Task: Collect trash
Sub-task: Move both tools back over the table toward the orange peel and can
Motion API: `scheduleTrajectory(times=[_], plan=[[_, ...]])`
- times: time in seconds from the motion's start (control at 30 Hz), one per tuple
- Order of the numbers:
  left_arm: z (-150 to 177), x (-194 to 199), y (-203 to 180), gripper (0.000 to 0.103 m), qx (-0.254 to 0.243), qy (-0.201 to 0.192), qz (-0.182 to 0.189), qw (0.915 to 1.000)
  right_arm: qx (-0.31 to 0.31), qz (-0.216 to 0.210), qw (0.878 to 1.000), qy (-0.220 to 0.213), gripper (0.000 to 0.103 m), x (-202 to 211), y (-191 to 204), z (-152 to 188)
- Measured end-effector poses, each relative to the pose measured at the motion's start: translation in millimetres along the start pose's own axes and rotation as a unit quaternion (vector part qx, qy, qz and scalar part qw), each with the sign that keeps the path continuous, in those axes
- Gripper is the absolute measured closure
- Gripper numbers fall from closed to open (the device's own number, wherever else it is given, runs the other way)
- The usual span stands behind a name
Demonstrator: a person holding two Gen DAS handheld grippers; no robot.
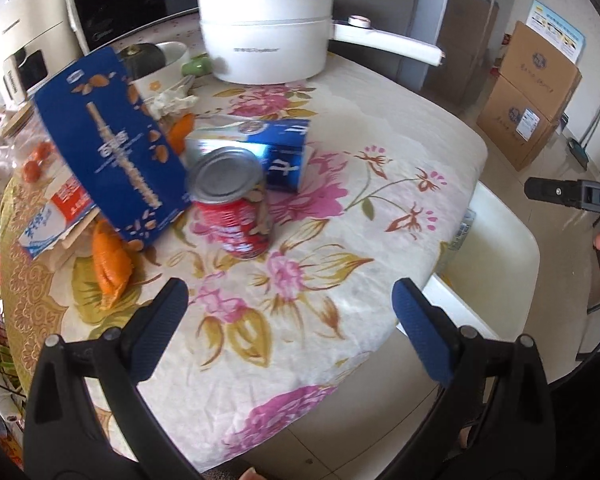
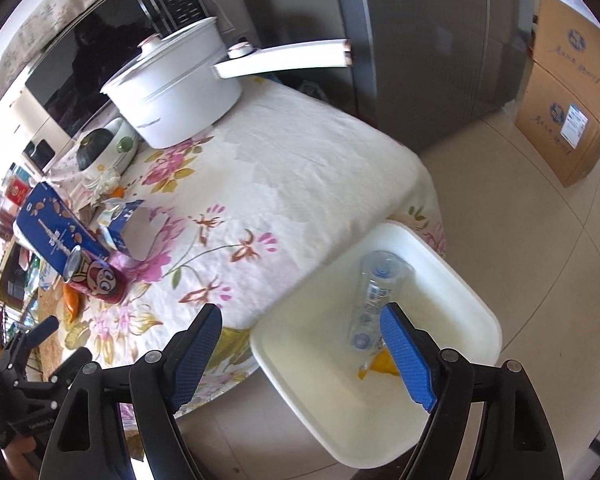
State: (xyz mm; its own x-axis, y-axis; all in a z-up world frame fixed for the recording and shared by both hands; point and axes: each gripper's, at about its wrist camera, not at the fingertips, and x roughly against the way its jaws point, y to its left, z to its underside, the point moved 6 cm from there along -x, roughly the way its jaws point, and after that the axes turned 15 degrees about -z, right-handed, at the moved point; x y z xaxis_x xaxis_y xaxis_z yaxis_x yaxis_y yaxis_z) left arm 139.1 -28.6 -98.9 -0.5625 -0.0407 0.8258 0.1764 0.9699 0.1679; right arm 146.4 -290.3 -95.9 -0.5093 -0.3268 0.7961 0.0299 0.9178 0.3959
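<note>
A red drink can (image 1: 232, 204) (image 2: 96, 280) stands on the floral tablecloth (image 1: 380, 128). Behind it a tall blue snack box (image 1: 112, 148) (image 2: 56, 236) leans, and a torn blue-and-white carton (image 1: 268, 152) (image 2: 128, 224) lies beside it. An orange peel (image 1: 110, 264) sits at the left. My left gripper (image 1: 290, 286) is open and empty, hovering over the cloth short of the can. My right gripper (image 2: 300, 312) is open and empty, above the near rim of a white bin (image 2: 320, 344) (image 1: 496, 232). Inside the bin lie a clear plastic bottle (image 2: 374, 292) and an orange scrap (image 2: 380, 364).
A white lidded pot (image 1: 268, 32) (image 2: 172, 92) with a long handle stands at the table's far side, near a bowl with a dark squash (image 2: 96, 148). Packets and clutter crowd the left edge. Cardboard boxes (image 1: 528, 92) stack on the tiled floor beyond the bin.
</note>
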Motion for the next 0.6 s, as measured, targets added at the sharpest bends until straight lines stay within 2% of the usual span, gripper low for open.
scheduleTrajectory(times=[0.27, 0.43, 0.6], plan=[[20, -15, 90, 0.002, 0.090, 0.019, -0.032, 0.9952, 0.041, -0.012, 0.999, 0.009, 0.020, -24, 54, -6], [29, -26, 130, 0.002, 0.129, 0.028, -0.042, 0.9903, 0.071, -0.019, 0.997, 0.022, 0.020, -46, 92, -6], [31, -45, 156, 0.002, 0.164, 0.032, -0.032, 0.9854, 0.097, -0.022, 0.994, 0.034, 0.020, -72, 126, -5]])
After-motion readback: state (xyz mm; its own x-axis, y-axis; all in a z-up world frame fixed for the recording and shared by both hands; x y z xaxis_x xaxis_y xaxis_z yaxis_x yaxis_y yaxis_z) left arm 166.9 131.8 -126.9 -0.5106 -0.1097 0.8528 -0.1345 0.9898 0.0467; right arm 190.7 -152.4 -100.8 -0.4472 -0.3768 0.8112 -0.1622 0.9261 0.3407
